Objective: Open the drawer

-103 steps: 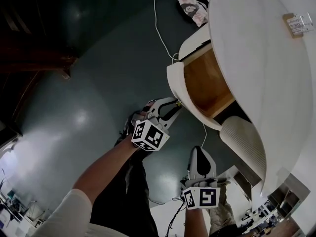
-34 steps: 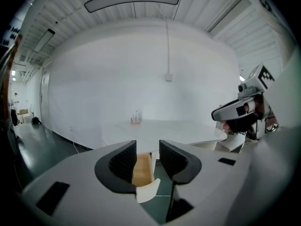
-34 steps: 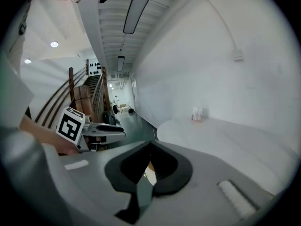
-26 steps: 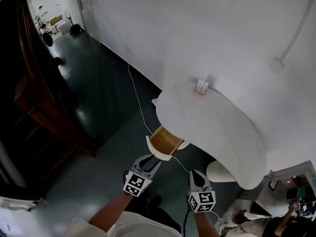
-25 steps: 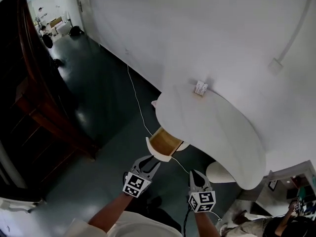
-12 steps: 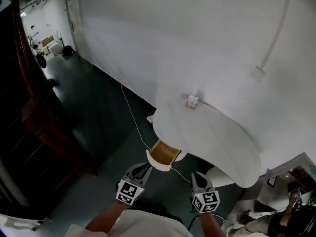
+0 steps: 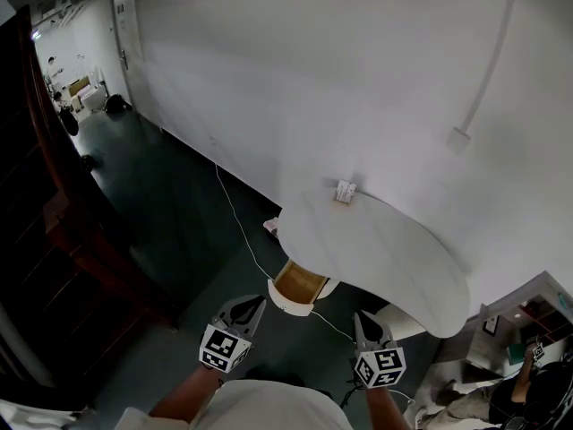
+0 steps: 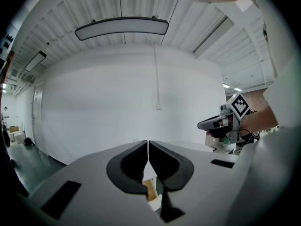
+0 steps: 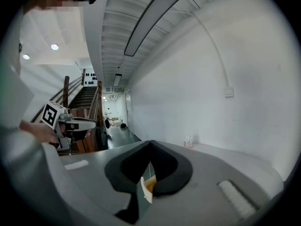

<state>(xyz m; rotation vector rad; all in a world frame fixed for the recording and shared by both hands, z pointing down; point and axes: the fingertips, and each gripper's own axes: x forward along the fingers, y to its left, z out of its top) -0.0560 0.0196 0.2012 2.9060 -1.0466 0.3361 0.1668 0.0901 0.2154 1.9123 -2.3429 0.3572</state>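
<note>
The white desk [image 7: 385, 253] has its drawer [image 7: 298, 284] pulled out, wood-coloured inside, with a curved white front. My left gripper [image 7: 252, 303] hangs just left of the drawer front and apart from it; its jaws are closing, almost together, with nothing between them [image 8: 148, 143]. My right gripper [image 7: 363, 318] is to the right of the drawer, shut and empty [image 9: 150, 144]. Both grippers point nearly level toward the white wall. Part of the drawer [image 9: 148, 184] shows below the right jaws.
A small white item [image 7: 345, 192] stands on the desk's back edge. A white cable [image 7: 235, 222] trails over the dark floor. A dark wooden staircase [image 7: 63, 231] rises at left. A conduit with a box [image 7: 460, 139] runs down the wall.
Both grippers have risen and drawn back from the drawer front. The left jaws went from wide open to nearly together. The drawer stays pulled out.
</note>
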